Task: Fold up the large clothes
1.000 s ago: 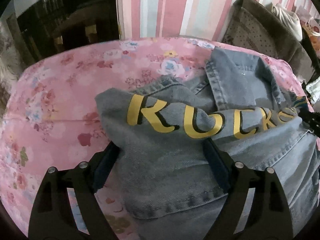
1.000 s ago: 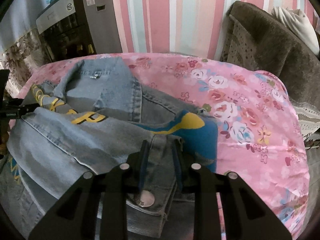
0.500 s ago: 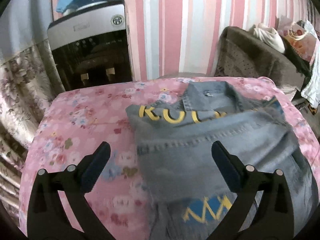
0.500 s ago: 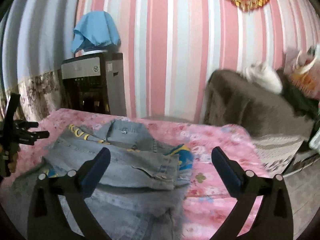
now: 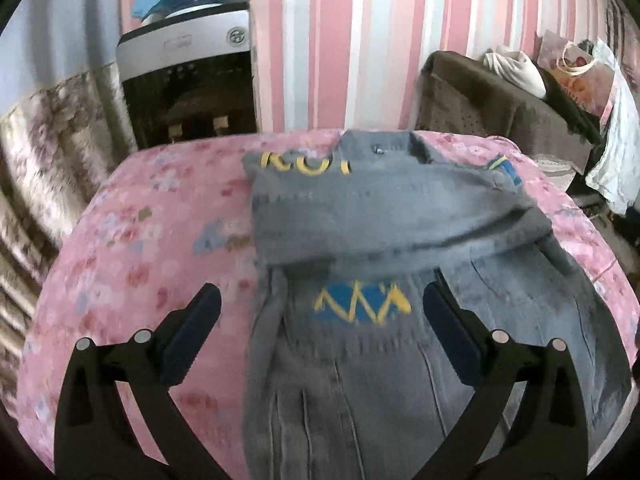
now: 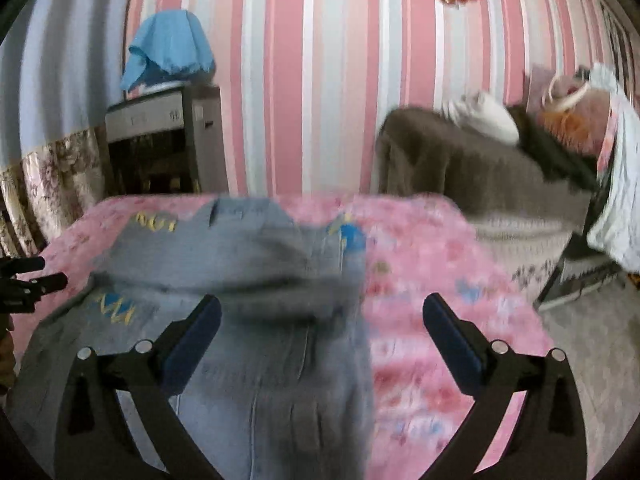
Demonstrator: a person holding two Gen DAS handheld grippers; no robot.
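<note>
Denim jacket (image 5: 400,216) lay on the pink counter (image 5: 160,240), sleeves crossed over its chest, mid-fold. Both hand-held grippers, left (image 5: 320,336) and right (image 6: 320,336), hung above the jacket, jaws wide and empty.

Black tongs (image 5: 320,320), blue pads (image 5: 192,334)

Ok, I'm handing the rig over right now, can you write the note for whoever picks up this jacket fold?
Left tool: open, holding nothing, raised above the jacket's near half.
Right tool: open, holding nothing, over the jacket's right edge.
Denim jacket: lies on the pink floral cover, collar at the far end. One layer is folded over across the far half, and the yellow lettering shows beyond its far edge. The blue and yellow patch on the near half lies uncovered.
Done: one fold across the far half.
Left: the near half is unfolded; probably fold it over, then square the edges.
</note>
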